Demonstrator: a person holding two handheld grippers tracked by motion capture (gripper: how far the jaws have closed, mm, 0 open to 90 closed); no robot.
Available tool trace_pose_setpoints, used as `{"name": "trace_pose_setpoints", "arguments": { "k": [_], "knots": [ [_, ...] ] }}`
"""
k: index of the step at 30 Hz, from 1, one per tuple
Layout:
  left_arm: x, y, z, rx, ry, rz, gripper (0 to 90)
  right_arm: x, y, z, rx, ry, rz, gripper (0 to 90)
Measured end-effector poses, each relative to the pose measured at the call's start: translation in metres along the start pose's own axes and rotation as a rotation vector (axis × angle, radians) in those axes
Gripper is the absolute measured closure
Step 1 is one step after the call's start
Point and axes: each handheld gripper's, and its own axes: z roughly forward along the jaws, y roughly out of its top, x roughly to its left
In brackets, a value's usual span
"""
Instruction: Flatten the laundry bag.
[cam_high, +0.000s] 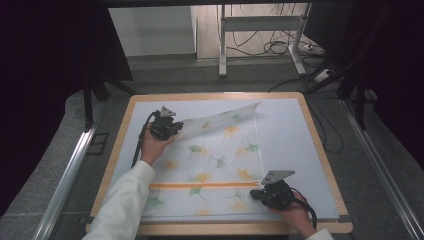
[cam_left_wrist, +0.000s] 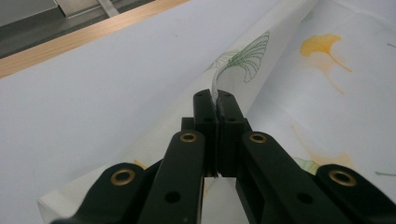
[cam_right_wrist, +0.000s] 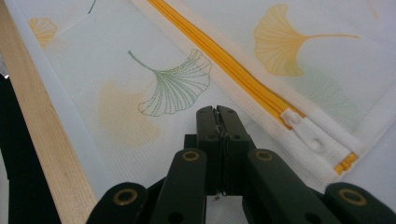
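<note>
A white mesh bag (cam_high: 215, 165) printed with green and yellow ginkgo leaves lies on the white mat (cam_high: 292, 140). An orange zipper (cam_high: 200, 185) runs across it near the front. My left gripper (cam_high: 179, 127) is shut on the bag's far left corner, and the cloth edge (cam_left_wrist: 215, 86) sticks out between its tips (cam_left_wrist: 215, 95). That corner is lifted and drawn over as a long fold (cam_high: 220, 120) toward the far right corner. My right gripper (cam_high: 254, 194) is shut at the bag's right edge, its tips (cam_right_wrist: 215, 112) down on the mesh beside the zipper pull (cam_right_wrist: 309, 136).
The mat covers a wooden table (cam_high: 322, 150) whose rim shows on all sides; bare mat lies right of the bag. A person's sleeve (cam_high: 125, 200) comes in at the lower left. Beyond the table stand a metal frame (cam_high: 260, 30) and floor cables (cam_high: 280, 47).
</note>
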Motion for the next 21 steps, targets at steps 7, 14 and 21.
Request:
{"name": "trace_pose_setpoints", "arguments": {
  "k": [7, 14, 21],
  "knots": [
    [0.009, -0.003, 0.004, 0.010, 0.011, -0.033, 89.5, 0.000, 0.000, 0.000, -0.001, 0.000, 0.001, 87.3],
    [0.017, -0.008, 0.008, 0.025, 0.006, -0.069, 89.3, 0.000, 0.000, 0.000, -0.002, 0.002, 0.000, 87.0],
    [0.021, -0.003, 0.011, 0.019, 0.009, -0.067, 89.4, 0.000, 0.000, 0.000, -0.004, 0.003, 0.003, 87.0]
  ]
}}
